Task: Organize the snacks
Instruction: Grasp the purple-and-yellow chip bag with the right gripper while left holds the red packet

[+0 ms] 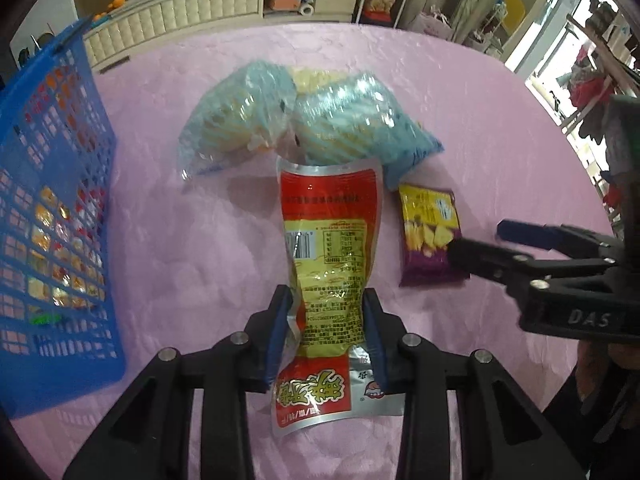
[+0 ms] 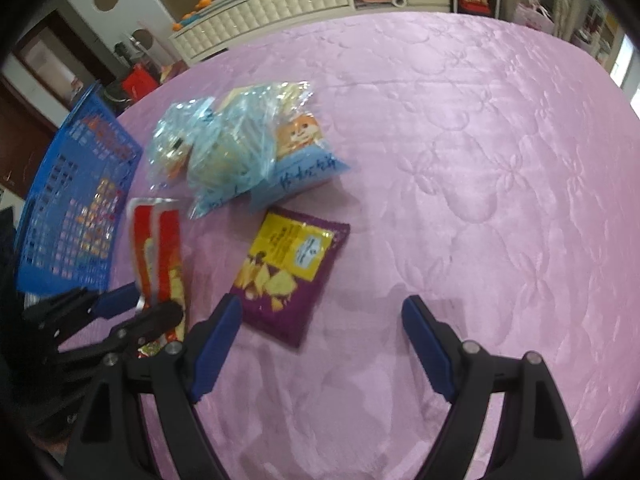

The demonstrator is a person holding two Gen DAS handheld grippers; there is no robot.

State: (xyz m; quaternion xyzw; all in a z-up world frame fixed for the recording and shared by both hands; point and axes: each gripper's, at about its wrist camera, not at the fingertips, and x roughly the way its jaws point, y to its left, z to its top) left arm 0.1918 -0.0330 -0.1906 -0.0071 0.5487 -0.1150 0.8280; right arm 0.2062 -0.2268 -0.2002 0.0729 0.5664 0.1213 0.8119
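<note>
The left gripper (image 1: 326, 332) is pinching a red and yellow snack packet (image 1: 328, 264) across its waist, the foil buckling inward where the blue pads are pressing, so the grip looks firm and narrow. Taking the blue basket (image 1: 52, 208) as the landmark: the packet is hanging just to the right of its mesh wall, near enough that a short carry toward the basket should bring it over the rim. The basket is already holding several wrapped snacks (visible through the mesh), which suggests it is where everything is being gathered.

Farther from the basket, beyond the held packet, the pale blue bags (image 1: 312, 120) are lying heaped together on the pink quilted cloth (image 2: 460, 160). The purple and yellow packet (image 2: 294, 268) is lying flat, farther still from the basket. The right gripper (image 2: 320, 344) is hovering with its jaws spread wide and nothing between them, its left finger just beside that packet's near edge, probably lining up to take it next.
</note>
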